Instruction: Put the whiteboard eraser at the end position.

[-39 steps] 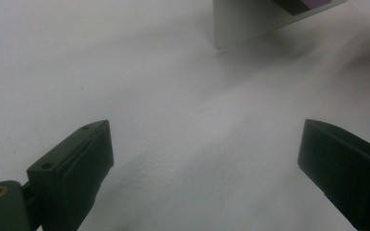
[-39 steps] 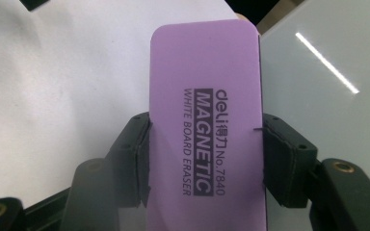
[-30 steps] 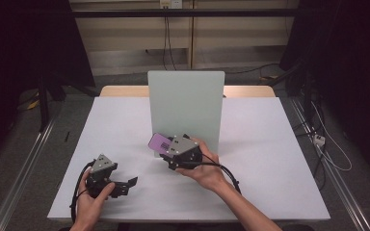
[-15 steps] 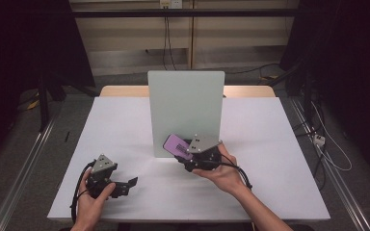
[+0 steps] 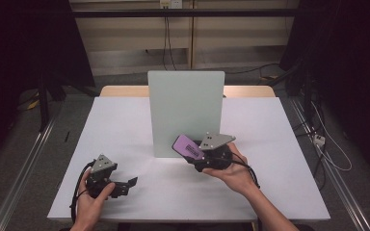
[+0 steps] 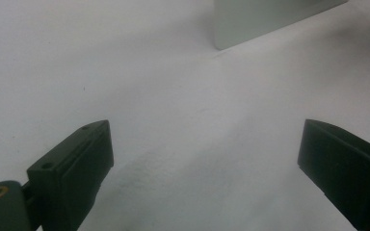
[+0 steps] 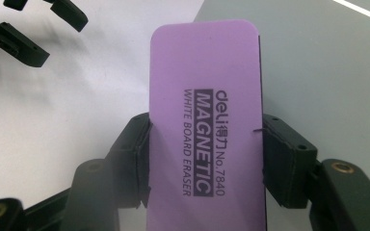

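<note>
Two hand-held grippers, right one [image 7: 204, 154] pinching purple eraser [image 7: 204, 125] seemingly against grey board [image 5: 185, 110], left one [image 6: 207, 163] spread

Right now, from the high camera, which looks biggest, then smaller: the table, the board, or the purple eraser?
1. Table, biggest.
2. Board, standing upright on it.
3. Eraser, smallest, held in the right gripper.

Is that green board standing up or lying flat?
Upright: the green board stands on its bottom edge on the table.
</note>
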`<state>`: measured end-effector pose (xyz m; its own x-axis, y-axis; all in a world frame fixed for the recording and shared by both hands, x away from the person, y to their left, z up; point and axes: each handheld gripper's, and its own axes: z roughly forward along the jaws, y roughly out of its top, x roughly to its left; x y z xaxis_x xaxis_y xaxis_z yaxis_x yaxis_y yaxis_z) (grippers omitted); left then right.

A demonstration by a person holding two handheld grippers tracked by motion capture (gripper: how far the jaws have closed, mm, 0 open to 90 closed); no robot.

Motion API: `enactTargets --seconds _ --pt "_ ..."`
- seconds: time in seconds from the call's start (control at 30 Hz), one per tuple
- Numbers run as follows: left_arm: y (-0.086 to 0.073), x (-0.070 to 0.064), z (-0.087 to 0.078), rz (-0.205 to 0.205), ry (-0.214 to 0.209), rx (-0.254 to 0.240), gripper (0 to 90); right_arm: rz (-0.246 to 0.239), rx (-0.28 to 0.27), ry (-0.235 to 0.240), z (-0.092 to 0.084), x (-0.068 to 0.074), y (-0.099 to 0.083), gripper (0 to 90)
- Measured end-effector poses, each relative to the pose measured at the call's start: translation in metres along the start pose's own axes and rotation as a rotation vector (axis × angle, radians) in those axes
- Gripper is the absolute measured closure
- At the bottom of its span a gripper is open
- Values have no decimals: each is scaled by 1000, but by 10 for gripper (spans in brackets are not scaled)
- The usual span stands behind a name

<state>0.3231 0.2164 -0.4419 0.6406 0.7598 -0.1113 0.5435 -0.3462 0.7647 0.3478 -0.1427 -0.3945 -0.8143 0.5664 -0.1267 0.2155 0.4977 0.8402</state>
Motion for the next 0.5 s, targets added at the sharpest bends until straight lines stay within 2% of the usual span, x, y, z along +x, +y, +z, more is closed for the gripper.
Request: enactTargets --seconds 0.1,0.17,0.23,0.37,0.43,0.5 --pt "0 -1 0 2 -2 -4 55 8 15 -9 -7 -4 -3 416" --pt "0 0 0 -10 2 -7 55 35 29 1 -12 -7 -5 416" --pt "0 0 0 -3 3 -2 55 62 47 6 -15 -9 -6 416" --pt "0 0 1 3 -2 4 55 59 77 16 -20 -10 -7 416" --pt "0 0 1 -8 -4 -7 55 35 114 35 -19 -9 -8 416" --pt "1 0 1 -7 -3 -11 55 32 150 64 -15 -7 -10 416"
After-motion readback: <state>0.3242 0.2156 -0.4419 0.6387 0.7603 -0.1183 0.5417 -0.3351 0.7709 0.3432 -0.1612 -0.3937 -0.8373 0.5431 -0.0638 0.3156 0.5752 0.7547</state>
